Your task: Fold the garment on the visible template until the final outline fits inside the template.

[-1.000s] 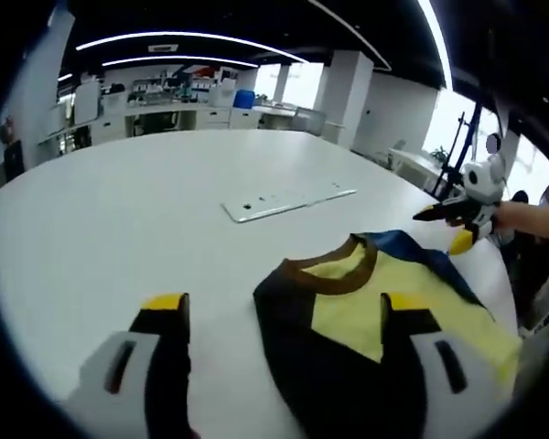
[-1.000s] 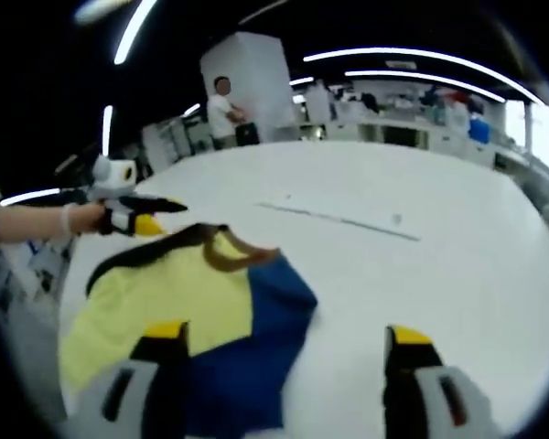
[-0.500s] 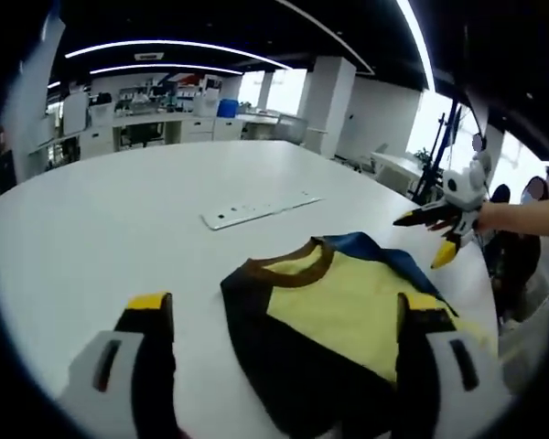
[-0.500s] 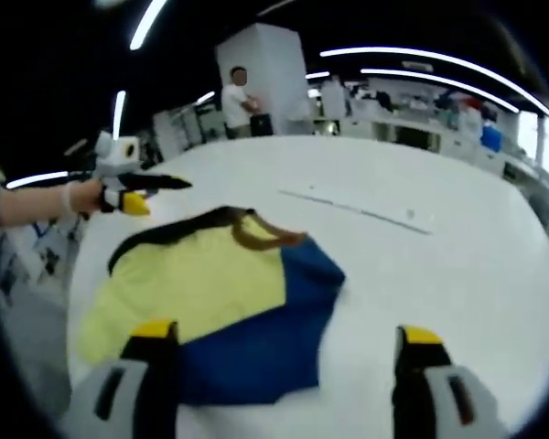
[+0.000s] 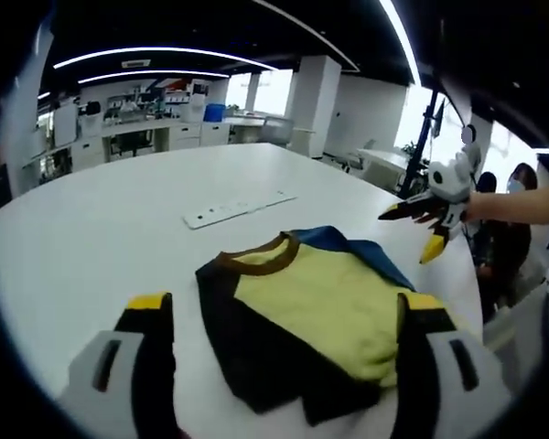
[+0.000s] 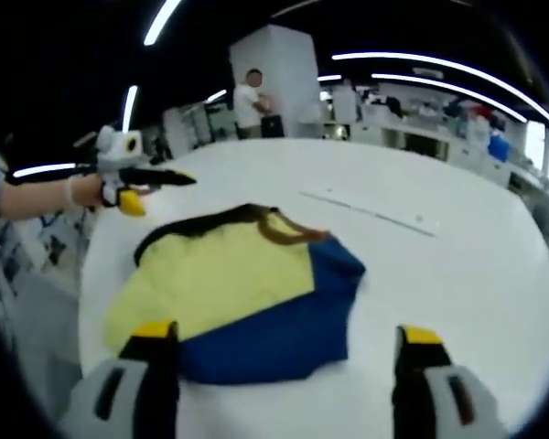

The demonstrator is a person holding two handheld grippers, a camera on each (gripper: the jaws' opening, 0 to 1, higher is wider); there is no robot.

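Yellow, blue and black garment (image 5: 302, 320) lying folded at mid-frame on white worktop (image 5: 91, 229), left gripper (image 5: 279, 315) and right gripper (image 6: 279, 343) both spread and empty; no template outline discernible, so risk of misjudging fit and stopping early.
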